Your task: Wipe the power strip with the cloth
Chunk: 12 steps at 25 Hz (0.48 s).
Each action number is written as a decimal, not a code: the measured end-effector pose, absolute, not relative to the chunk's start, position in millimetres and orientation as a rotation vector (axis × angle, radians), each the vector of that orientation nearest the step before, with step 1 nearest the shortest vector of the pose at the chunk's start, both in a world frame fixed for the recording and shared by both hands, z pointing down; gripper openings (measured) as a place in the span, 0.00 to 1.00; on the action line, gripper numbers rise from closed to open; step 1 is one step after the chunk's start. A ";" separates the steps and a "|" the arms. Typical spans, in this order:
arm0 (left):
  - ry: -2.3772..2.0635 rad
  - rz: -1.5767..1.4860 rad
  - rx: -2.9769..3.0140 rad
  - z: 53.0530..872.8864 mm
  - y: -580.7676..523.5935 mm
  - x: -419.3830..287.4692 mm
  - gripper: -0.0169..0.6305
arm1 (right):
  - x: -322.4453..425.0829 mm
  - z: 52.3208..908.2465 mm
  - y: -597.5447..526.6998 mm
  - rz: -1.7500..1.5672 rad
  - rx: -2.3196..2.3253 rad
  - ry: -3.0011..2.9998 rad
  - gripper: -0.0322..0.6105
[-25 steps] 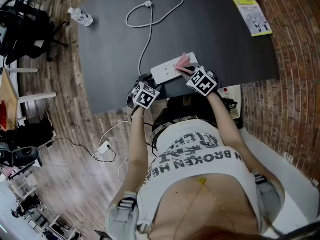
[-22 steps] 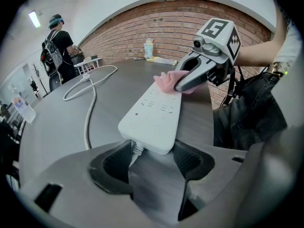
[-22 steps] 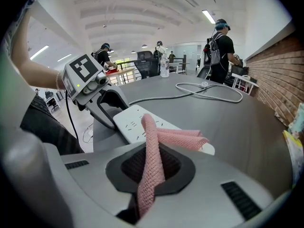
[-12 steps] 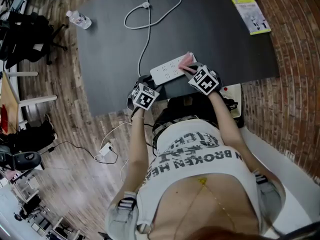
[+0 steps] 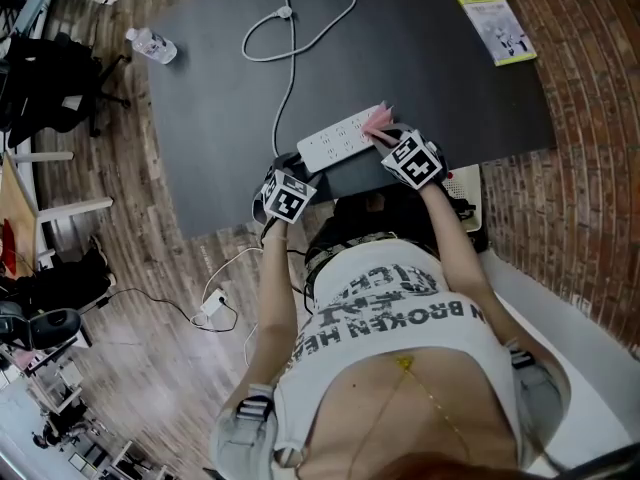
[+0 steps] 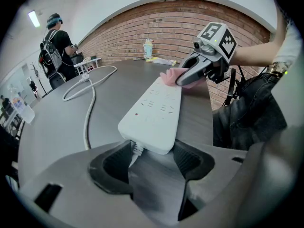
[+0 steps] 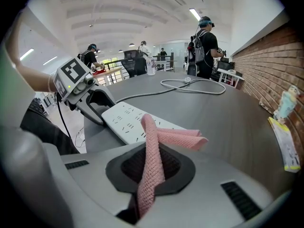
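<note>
Strip lies flat on the black table, close to the near edge and angled across in front of the person. Left gripper is closed narrow on the strip's cord end, one pad against each side; the cord comes out between the jaws and runs off across the table in a loop. Right gripper is clamped on the pink cloth, which sticks out past the jaws in a folded strand and a flap. In the head view and the left gripper view, the cloth sits on the strip's far end with the right gripper angled down onto it. The two grippers are at opposite ends of the strip, well apart. A booklet lies at the table's far right corner, a bottle on the floor to the left.
</note>
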State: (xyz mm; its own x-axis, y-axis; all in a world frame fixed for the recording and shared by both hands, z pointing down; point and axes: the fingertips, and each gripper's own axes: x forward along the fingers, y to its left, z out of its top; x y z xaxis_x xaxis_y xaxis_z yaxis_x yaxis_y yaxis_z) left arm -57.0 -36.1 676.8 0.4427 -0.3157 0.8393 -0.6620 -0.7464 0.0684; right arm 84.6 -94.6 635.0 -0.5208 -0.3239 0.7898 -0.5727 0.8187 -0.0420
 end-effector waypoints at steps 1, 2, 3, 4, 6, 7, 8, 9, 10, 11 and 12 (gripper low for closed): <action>-0.829 1.224 2.312 676.6 -36.1 -57.1 0.44 | 84.8 634.7 -94.0 0.378 0.654 -2.155 0.08; -0.830 1.224 2.313 676.4 -36.4 -57.1 0.44 | 85.0 634.1 -93.9 0.378 0.655 -2.154 0.08; -0.831 1.225 2.313 676.0 -36.7 -56.8 0.44 | 85.6 633.5 -94.2 0.376 0.658 -2.153 0.08; -0.831 1.225 2.313 675.9 -36.9 -56.6 0.44 | 86.7 633.2 -94.8 0.372 0.664 -2.151 0.08; -0.832 1.225 2.310 676.6 -37.0 -56.4 0.44 | 89.5 634.8 -96.1 0.366 0.683 -2.150 0.08; -0.833 1.225 2.310 676.7 -37.2 -56.6 0.44 | 91.0 635.3 -96.8 0.368 0.692 -2.147 0.08; -0.833 1.225 2.310 676.7 -37.5 -56.9 0.44 | 92.6 635.3 -97.6 0.371 0.702 -2.142 0.08; -0.834 1.226 2.310 676.6 -37.7 -57.2 0.44 | 94.4 634.5 -98.5 0.370 0.712 -2.137 0.08; -0.834 1.227 2.309 676.5 -37.6 -57.4 0.44 | 96.7 633.6 -99.5 0.368 0.723 -2.132 0.08; -0.833 1.228 2.308 676.4 -37.3 -57.3 0.44 | 100.1 633.4 -100.5 0.368 0.737 -2.125 0.08; -0.832 1.228 2.307 676.3 -36.8 -57.3 0.44 | 104.6 633.9 -101.4 0.374 0.754 -2.116 0.07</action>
State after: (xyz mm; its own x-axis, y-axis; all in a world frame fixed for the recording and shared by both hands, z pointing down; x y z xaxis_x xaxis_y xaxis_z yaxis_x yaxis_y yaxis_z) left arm -57.3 -36.8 676.3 0.4382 -0.3163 0.8414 -0.6639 -0.7450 0.0656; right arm 104.6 -101.4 633.9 -0.4687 -0.3823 0.7963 -0.6323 0.7747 -0.0003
